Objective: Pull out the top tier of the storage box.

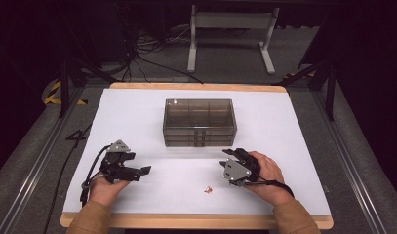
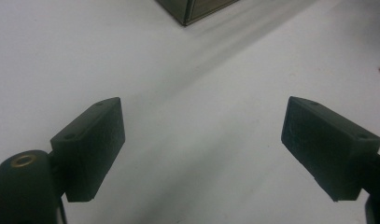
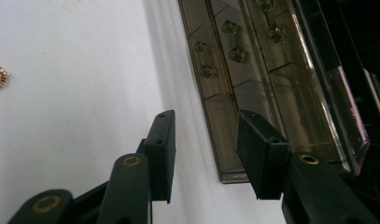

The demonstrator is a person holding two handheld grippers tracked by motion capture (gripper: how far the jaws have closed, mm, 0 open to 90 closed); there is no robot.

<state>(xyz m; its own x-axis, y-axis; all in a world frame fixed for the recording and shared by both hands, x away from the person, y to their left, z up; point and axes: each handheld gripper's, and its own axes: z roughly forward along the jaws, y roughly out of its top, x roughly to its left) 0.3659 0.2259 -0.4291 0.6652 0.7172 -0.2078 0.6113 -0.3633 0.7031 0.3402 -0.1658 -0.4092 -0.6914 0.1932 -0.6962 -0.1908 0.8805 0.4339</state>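
though smoky and translucent, drawer box (image 1: 200, 122) with knobbed fronts

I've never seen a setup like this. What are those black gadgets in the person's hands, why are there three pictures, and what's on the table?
A person sits at a white-topped table and holds a hand-operated black two-jaw gripper in each hand. The high view looks down from above: the left gripper shows at the left and the right gripper at the right. The other two pictures come from small cameras riding on each gripper, looking along its own jaws. On the table stands a smoky transparent plastic drawer box with small knobs on its drawer fronts, and nearer the person lies a small reddish-gold trinket. Both grippers are open and hold nothing. The right gripper points toward the box's drawers; the left gripper hangs over bare table.
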